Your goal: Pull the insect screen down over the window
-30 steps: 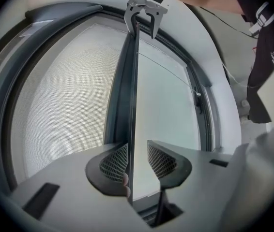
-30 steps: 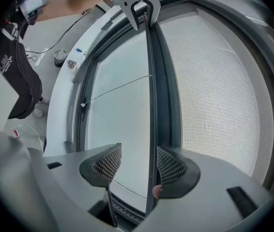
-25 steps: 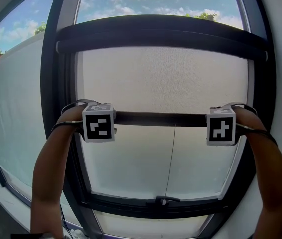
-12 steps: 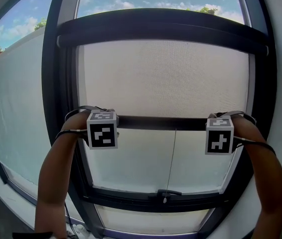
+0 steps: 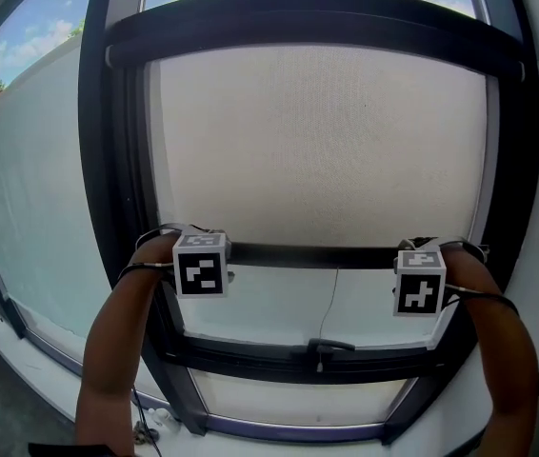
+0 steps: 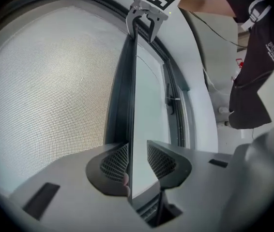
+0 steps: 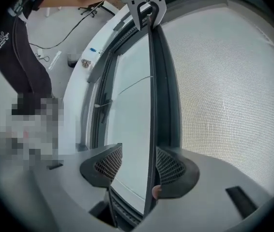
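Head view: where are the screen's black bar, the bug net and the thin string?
black bar point(image 5: 308, 255), head view, middle of its length.
bug net point(image 5: 317, 141), head view, its centre.
thin string point(image 5: 333, 293), head view, halfway down it.

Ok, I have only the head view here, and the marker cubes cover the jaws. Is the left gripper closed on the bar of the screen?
Observer: No. In the left gripper view the bar runs between the jaws of the left gripper; only the pad next to the mesh lies against it, and the other pad stands clear.
Operator: And the right gripper?
Observer: The same: the right gripper straddles the bar, with a gap on the side of the glass.
Operator: Is the mesh torn near the bar?
Observer: Seen close in the right gripper view, its weave looks even; no tear shows.
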